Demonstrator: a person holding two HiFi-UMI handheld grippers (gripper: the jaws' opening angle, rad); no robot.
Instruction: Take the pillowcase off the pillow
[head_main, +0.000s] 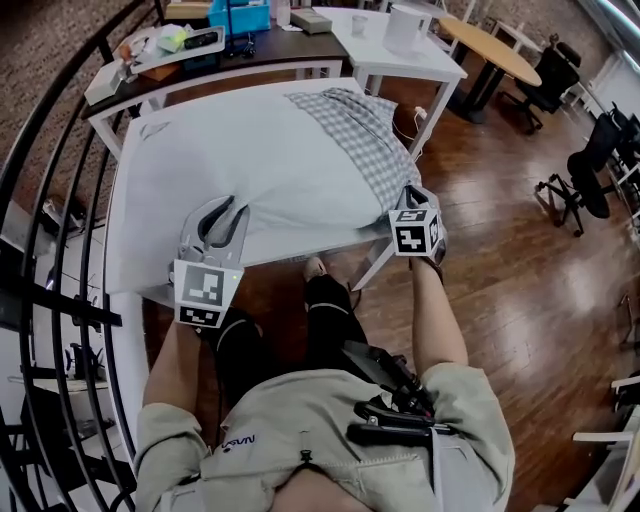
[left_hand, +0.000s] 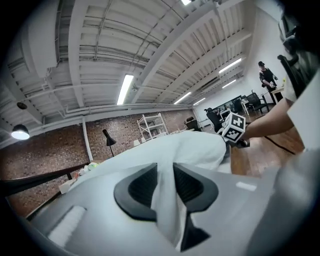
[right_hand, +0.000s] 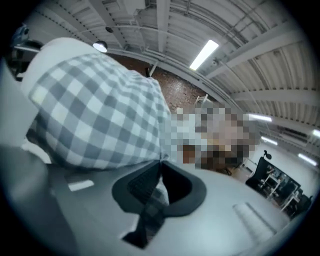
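While the pillow (head_main: 365, 140) lies across the white table (head_main: 115, 250), its white pillowcase (head_main: 250, 170) covers everything but the checked end at 1 o'clock, where the case's open edge runs slantwise across the checks. My left claw (head_main: 222, 215) sits at the near edge at about 8 o'clock, grasping a raised fold of the pillowcase; in the left gripper view that fold fills the narrow gap between the pads of the left claw (left_hand: 165, 185). My right claw (head_main: 410, 197) is at the near right corner, about 4 o'clock from the pillow's middle, clenched on the checked cloth of the pillow, which shows pinched between the closed pads of the right claw (right_hand: 159, 182). A dark table (head_main: 290, 45) full of things butts against the far edge at 12 o'clock. Black railing (head_main: 60, 150) crowds the 9 o'clock side. Bare wooden floor (head_main: 520, 290) lies open at 3 o'clock, with office chairs (head_main: 585, 170) well apart at 2 o'clock.
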